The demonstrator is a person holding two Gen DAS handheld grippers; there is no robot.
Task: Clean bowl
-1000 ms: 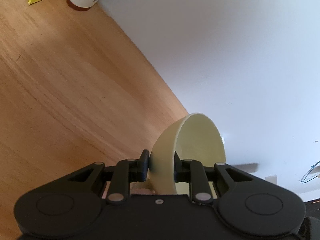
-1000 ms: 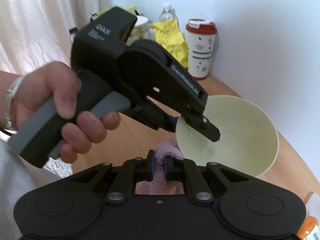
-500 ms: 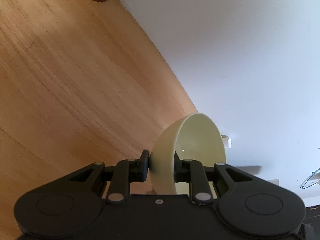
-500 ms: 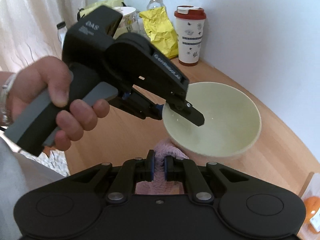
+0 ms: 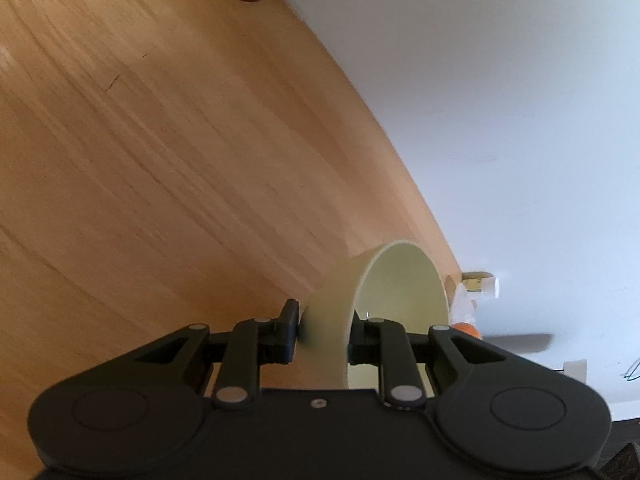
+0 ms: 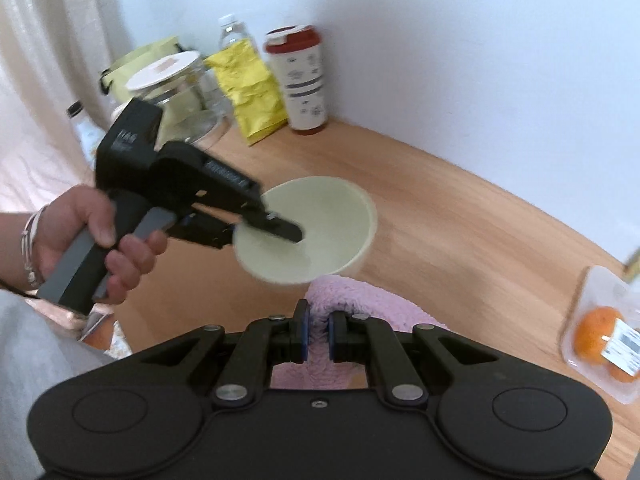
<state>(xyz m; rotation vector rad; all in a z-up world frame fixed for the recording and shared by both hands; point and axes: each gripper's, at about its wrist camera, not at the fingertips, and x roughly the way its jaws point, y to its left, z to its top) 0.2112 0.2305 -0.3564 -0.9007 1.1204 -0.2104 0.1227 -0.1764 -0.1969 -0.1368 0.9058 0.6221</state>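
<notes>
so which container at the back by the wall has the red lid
The tall white patterned tumbler, standing rightmost, nearest the wall. The glass jar left of it has a white lid, and the water bottle behind the yellow bag is clear plastic.

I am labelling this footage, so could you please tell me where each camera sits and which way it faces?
Left wrist: on the left gripper, looking along its fingers down at the wooden table; the fingers clamp the bowl wall.
Right wrist: on the right gripper, facing the wall corner; it shows the pink cloth it grips and the person's left hand.
Both show the bowl and the red-lidded cup.
</notes>
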